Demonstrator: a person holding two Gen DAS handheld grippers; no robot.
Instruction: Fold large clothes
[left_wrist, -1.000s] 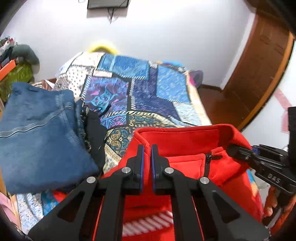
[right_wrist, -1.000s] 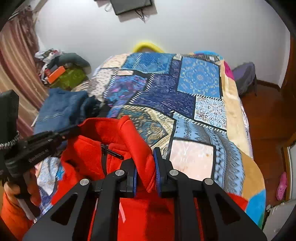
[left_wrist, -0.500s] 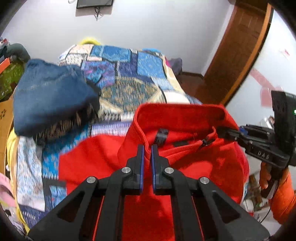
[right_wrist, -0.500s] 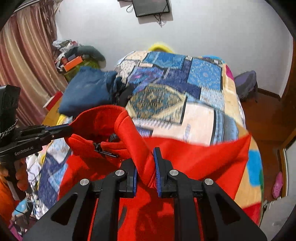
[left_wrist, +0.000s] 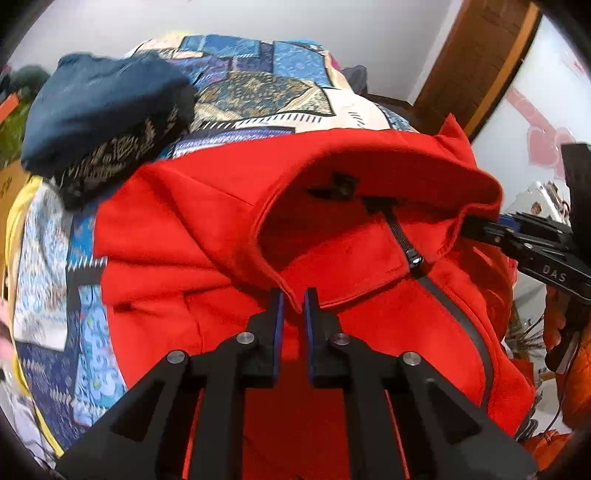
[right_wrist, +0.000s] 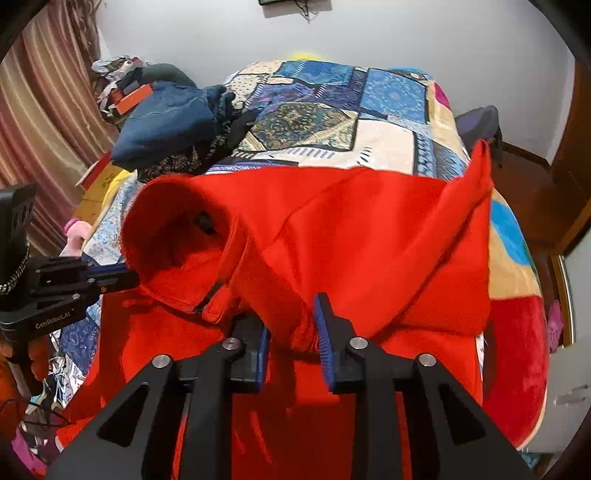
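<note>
So the bright red fleece zip-up jacket (left_wrist: 229, 236) is laid across the near end of the bed, over the blue-and-cream patchwork blanket (right_wrist: 369, 122), collar end toward the grippers and one corner of the fabric sticking up on the right side. The left gripper (left_wrist: 293, 295) has a thin fold of the collar edge sitting between its blue pads (left_wrist: 280, 314), and its jaws have just been easing apart, so I'd call that a release in progress, with a sliver of gap showing around the cloth. The right gripper (right_wrist: 291, 321) is further along: its jaws have also just been opening, a thick bunch of red fleece sits between them but the pads aren't pressing on it. My take on doing this bit well: let both sides go at about the same time so the collar doesn't get dragged crooked, then back straight out without snagging the black zipper (left_wrist: 406, 243). That raised corner will want flattening before any fold. Also keep clear of the folded dark blue jeans (left_wrist: 99, 99) just beyond the jacket's left shoulder.
</note>
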